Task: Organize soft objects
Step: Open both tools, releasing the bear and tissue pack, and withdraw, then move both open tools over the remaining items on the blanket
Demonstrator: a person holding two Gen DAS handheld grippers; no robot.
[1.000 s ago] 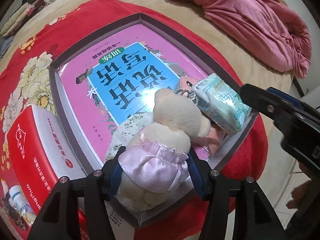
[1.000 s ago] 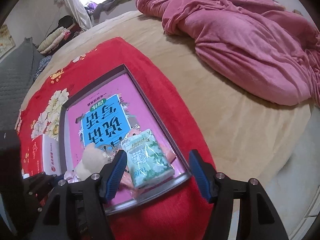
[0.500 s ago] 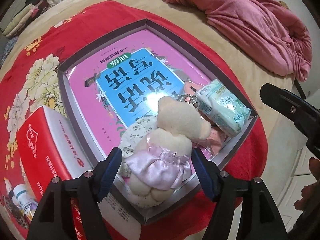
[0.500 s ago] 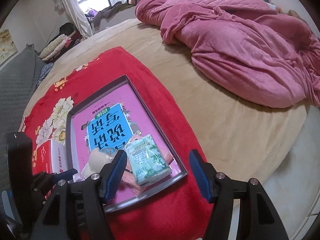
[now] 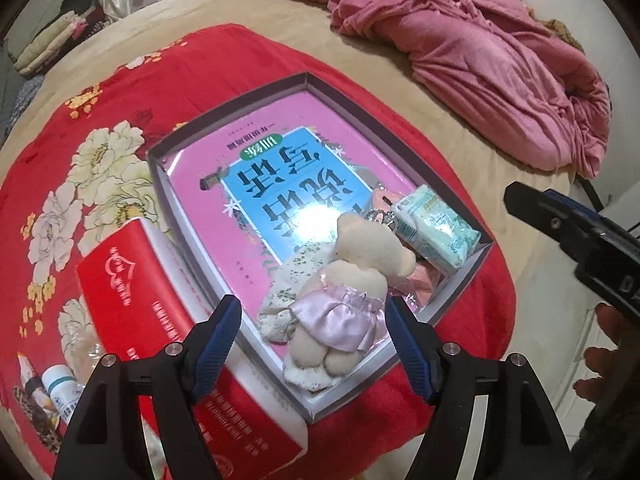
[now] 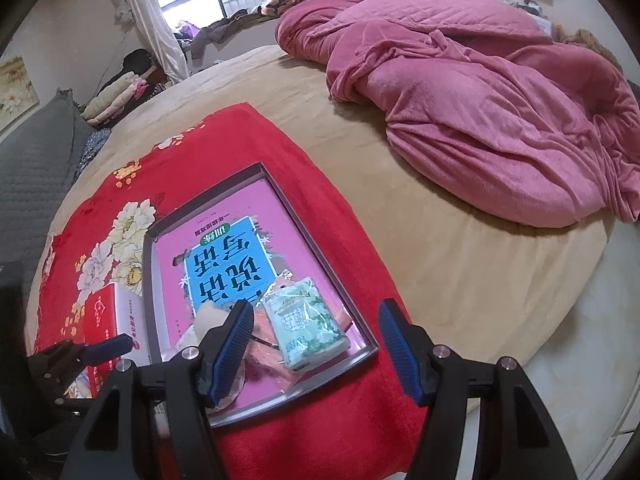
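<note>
Left gripper (image 5: 312,340) hangs with jaws spread wide, touching nothing, above a cream plush bear (image 5: 352,280) in a lilac satin skirt. The bear lies in the tray's (image 5: 236,92) near corner, beside a green tissue pack (image 5: 436,232). Right gripper (image 6: 316,344) hovers likewise parted and empty over the tissue pack.
</note>
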